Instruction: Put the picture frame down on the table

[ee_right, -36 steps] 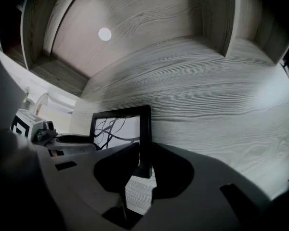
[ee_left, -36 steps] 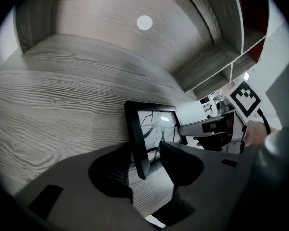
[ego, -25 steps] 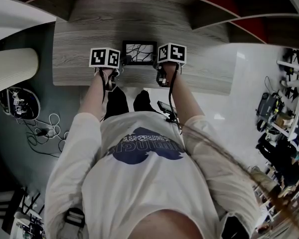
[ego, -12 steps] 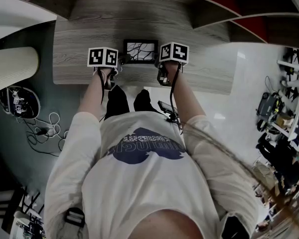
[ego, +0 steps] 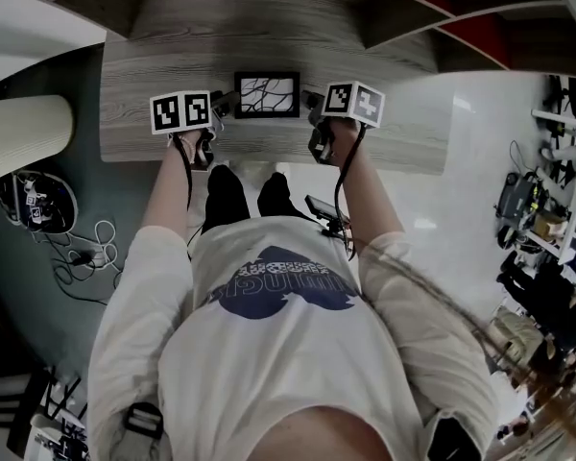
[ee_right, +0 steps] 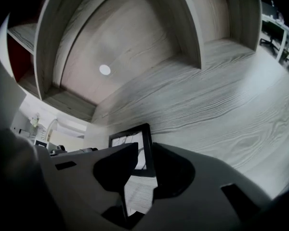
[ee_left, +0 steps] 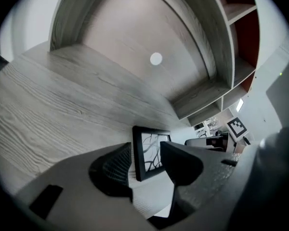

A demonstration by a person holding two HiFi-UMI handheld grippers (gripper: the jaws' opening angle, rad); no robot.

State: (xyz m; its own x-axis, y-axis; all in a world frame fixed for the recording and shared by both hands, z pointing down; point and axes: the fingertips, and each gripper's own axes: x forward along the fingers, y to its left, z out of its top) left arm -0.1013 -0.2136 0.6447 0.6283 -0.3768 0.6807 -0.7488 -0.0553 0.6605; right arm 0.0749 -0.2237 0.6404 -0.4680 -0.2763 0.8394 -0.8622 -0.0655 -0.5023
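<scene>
The picture frame (ego: 267, 94) lay face up on the grey wood-grain surface (ego: 144, 65), directly between the 2 tongs, with its branch print showing.

The left tongs (ee_left: 144, 152) stood open. Their 2 jaws were well apart and pressed on nothing. The frame's near end showed through the gap, just beyond the tips, with a strip of bare surface between it and the jaws. The right tongs (ee_right: 144, 148) had just been opening and also gripped nothing. The gap between their jaws was narrower. One dark corner of the frame showed through it, past the tips and clear of both pads. In the head view each tongs sat just beside a short side of the frame, the left tongs to one side and the right tongs to the other. I could not tell whether either tip still brushed the frame's rim.

The surface's front edge ran just behind both tongs, on the person's side. Outward from the left tongs a broad stretch of wood lay open, and the same was true outward from the right tongs, up to the surface's end by the white floor (ego: 461, 161). Ahead of both tongs, beyond the frame, more surface ran to the curved back panel (ee_left: 135, 42), which hemmed that side.
</scene>
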